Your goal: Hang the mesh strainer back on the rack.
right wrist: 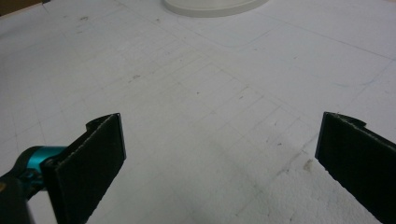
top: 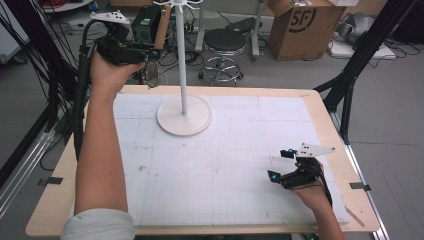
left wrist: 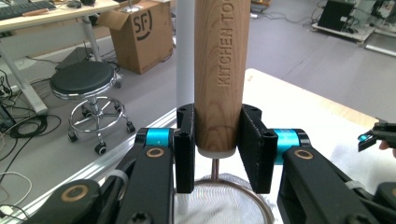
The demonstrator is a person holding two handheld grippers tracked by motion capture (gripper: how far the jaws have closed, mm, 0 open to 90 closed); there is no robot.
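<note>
A strainer with a light wooden handle (left wrist: 219, 70) stamped "KITCHEN" stands upright between the jaws of my left gripper (left wrist: 218, 122), which is shut on the handle's lower end. Its wire mesh bowl (left wrist: 219, 201) hangs just below the jaws. In the high view the left gripper (top: 150, 52) is raised over the table's far left corner, close to the white pole of a hook stand (top: 183, 60), with the handle (top: 161, 30) pointing up and the mesh bowl (top: 152, 75) below. My right gripper (top: 280, 165) rests low at the near right, open, nothing between its pads (right wrist: 88, 163).
The stand's round white base (top: 184, 116) sits on the white gridded mat (top: 215, 170) at the far middle. Behind the table stand a black stool (top: 224, 45) and a cardboard box (top: 302, 27). A black tripod leg (top: 350, 75) rises at the right.
</note>
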